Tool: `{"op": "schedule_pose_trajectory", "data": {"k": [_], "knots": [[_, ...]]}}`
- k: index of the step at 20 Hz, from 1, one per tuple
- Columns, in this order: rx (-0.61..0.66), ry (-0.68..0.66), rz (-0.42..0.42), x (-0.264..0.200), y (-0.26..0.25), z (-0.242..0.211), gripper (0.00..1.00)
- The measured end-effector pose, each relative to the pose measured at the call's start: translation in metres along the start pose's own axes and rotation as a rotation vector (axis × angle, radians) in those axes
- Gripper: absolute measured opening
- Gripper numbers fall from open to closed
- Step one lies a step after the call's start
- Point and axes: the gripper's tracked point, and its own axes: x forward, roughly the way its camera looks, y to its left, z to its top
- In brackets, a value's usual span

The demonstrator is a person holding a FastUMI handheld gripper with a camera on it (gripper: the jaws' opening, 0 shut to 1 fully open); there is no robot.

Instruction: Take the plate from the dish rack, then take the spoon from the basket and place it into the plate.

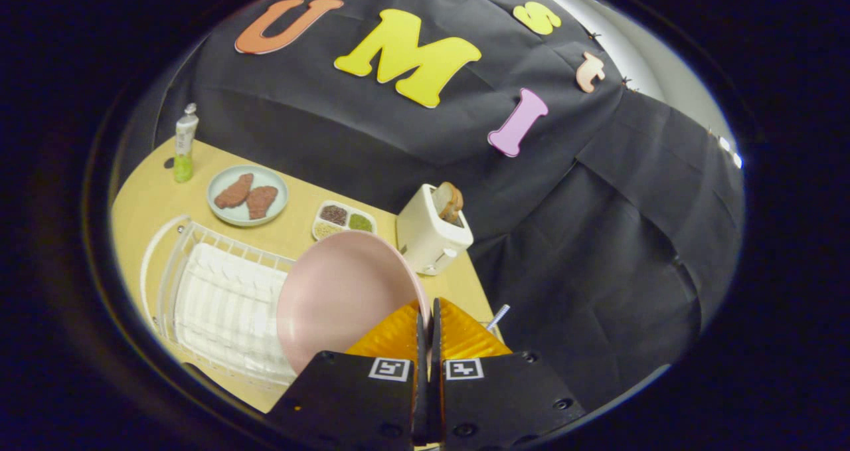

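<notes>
Black cloth hangs behind a tan counter [292, 235], and the whole scene sits tilted, so the tool [428, 335] is clearly being carried at an angle.

Closest in, the tool is clamped on the rim of the pink plate [339, 295]; the fingers are nearly together with the plate's edge pinched between them. The plate hangs off to one side of the fingers, up in the air over the white dish rack [219, 298], which looks like it has nothing else in it. So I'd say the first step is basically done and the plate just needs setting down.

That's where I'd worry. It's an edge pinch on a smooth plate with all the weight off to one side, so it could pivot or slide out if the wrist swings fast. Coming down tilted could also clip the rack's wire rim.

Just past the fingers there's a thin striped handle [498, 317] poking up. Might be the spoon, but the basket is hidden behind the tool, so I can't say for sure. If it is, the plate shouldn't land so close that it blocks the reach.

Further back: a white toaster [431, 235] with toast [450, 202] sticking out, near enough for the plate to bump. Then a small seasoning dish [344, 220], a pale green plate [247, 195] with two meat pieces, and a green tube [184, 144] at the far corner.
</notes>
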Motion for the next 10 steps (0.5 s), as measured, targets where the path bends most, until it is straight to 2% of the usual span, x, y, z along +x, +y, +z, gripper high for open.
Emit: {"op": "schedule_pose_trajectory", "data": {"k": [2,4,6,10], "knots": [[0.064,0.012,0.153,-0.014,0.000,-0.017,0.06],[0.116,0.009,0.263,-0.025,-0.008,-0.038,0.06],[0.177,-0.005,0.340,-0.035,-0.019,-0.064,0.06],[0.275,0.031,0.484,-0.032,-0.032,-0.142,0.06]]}}
